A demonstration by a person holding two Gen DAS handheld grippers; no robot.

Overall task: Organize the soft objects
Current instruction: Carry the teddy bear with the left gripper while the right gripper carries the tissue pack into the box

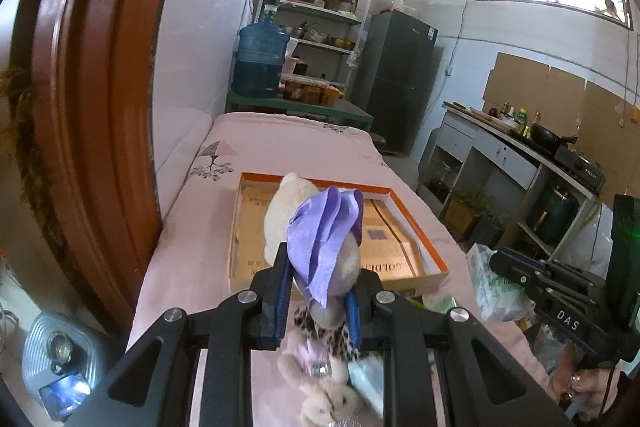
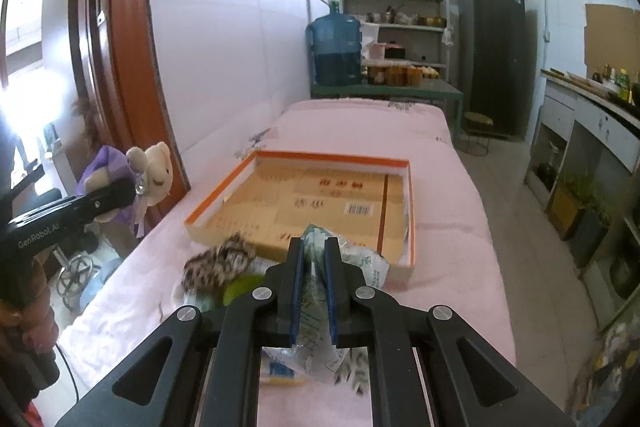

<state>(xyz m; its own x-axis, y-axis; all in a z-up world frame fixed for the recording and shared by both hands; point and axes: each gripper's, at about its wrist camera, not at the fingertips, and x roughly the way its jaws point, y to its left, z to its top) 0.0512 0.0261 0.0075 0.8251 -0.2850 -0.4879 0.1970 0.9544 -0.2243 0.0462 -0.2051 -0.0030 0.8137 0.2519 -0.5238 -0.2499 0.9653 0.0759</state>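
Purple-wrapped teddy bear (image 1: 320, 247), upright, is clamped in left gripper (image 1: 318, 291); right gripper (image 2: 314, 291) pinches a tissue pack (image 2: 316, 267).

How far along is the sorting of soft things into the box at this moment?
Nothing looks placed yet: the orange-rimmed box shows only its printed cardboard floor. In hand: the left tool is shut on a plush bear with purple cloth, held off to the left of the bed; the right tool is shut on a plastic tissue pack near the box's front edge. Left: both of these, plus the leopard-print item on the pink sheet.
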